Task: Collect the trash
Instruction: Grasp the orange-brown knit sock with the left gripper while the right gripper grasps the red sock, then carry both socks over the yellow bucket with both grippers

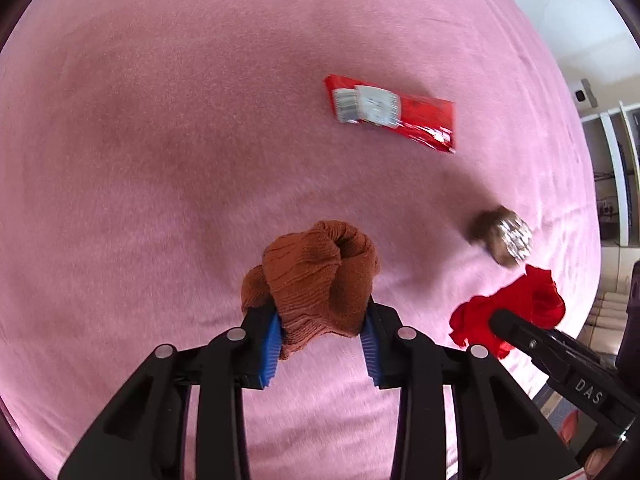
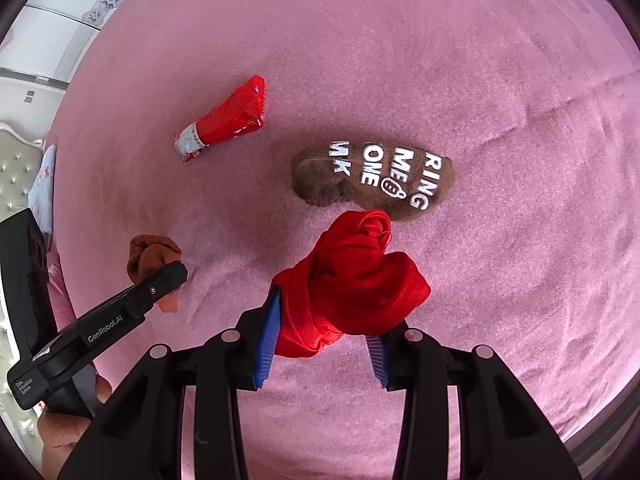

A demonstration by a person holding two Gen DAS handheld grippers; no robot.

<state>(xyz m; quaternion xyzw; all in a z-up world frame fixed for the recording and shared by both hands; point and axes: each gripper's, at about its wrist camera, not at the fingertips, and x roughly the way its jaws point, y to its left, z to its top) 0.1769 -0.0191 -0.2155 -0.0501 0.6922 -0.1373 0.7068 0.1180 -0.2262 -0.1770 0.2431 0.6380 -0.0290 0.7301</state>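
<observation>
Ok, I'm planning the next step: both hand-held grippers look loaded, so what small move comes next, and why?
Probably lift both clear. The left hand-held gripper pinches a rust-brown cloth bundle, the right hand-held gripper a red cloth; the red wrapper and brown sock still lie on the pink bedcover.

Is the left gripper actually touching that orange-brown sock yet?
Touching. In the left wrist view the left gripper has both blue pads against the bunched orange-brown sock, which bulges out above them.
</observation>
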